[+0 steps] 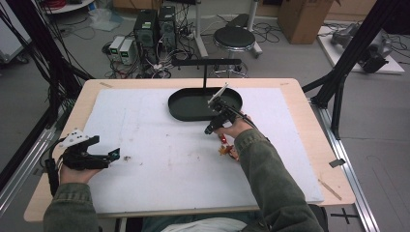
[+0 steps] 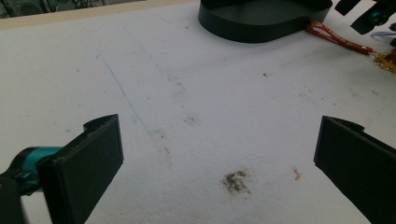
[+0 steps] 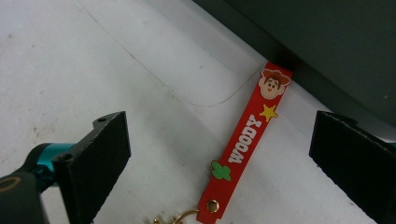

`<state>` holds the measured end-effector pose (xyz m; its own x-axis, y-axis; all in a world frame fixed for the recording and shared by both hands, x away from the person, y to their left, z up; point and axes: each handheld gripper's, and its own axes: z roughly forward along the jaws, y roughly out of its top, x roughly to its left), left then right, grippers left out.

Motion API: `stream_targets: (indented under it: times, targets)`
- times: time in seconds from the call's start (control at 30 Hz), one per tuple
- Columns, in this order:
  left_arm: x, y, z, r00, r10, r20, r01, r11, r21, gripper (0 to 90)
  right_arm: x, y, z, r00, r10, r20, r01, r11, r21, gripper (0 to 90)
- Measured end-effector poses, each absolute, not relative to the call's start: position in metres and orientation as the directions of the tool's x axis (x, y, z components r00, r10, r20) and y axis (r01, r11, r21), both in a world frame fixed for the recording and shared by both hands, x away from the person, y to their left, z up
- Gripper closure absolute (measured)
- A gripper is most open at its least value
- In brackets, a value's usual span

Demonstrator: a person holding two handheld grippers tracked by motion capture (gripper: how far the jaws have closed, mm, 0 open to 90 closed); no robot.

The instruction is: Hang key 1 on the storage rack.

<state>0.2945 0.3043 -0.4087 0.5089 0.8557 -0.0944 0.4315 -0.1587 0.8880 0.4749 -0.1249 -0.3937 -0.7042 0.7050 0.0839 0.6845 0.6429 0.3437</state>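
Observation:
A red rubber keychain strap [image 3: 247,140] printed WOODY lies flat on the white mat [image 1: 145,159], with a gold ring at its near end. Its far end touches the wall of a black oval tray [image 3: 336,42]. My right gripper [image 3: 219,133] hovers over the strap with its jaws wide apart, open, the strap between them and untouched. In the high view that gripper [image 1: 209,129] points down just in front of the tray [image 1: 181,112], with the strap [image 1: 225,140] under the hand. My left gripper [image 1: 107,147] rests at the mat's left side, open and holding nothing [image 2: 219,144].
A black post with a crossbar [image 1: 204,77] rises from the tray. A brown stain [image 2: 236,181] marks the mat between the left jaws. The wooden table's edge [image 1: 309,125] borders the mat. A stool [image 1: 234,38] and computers stand beyond the table.

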Motion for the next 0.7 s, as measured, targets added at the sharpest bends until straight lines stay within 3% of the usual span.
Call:
stream_targets:
  times: [0.5,0.57,0.63,0.7]
  targets:
    - [0.295,0.303,-0.410,0.515,0.852,-0.089,0.437,-0.171,0.883,1.9,0.483,-0.123,-0.409,-0.631,0.775,0.043,0.753,0.598,0.275,48.1]
    - [0.295,0.303,-0.410,0.515,0.852,-0.089,0.436,-0.172,0.883,1.9,0.482,-0.121,-0.414,-0.631,0.775,0.023,0.754,0.606,0.254,54.8]
    - [0.295,0.303,-0.410,0.514,0.853,-0.092,0.436,-0.167,0.884,1.9,0.482,-0.121,-0.412,-0.610,0.793,0.017,0.768,0.585,0.259,70.9]
    - [0.295,0.304,-0.409,0.516,0.852,-0.087,0.435,-0.172,0.884,1.9,0.483,-0.123,-0.411,-0.593,0.804,0.031,0.781,0.566,0.263,74.4]
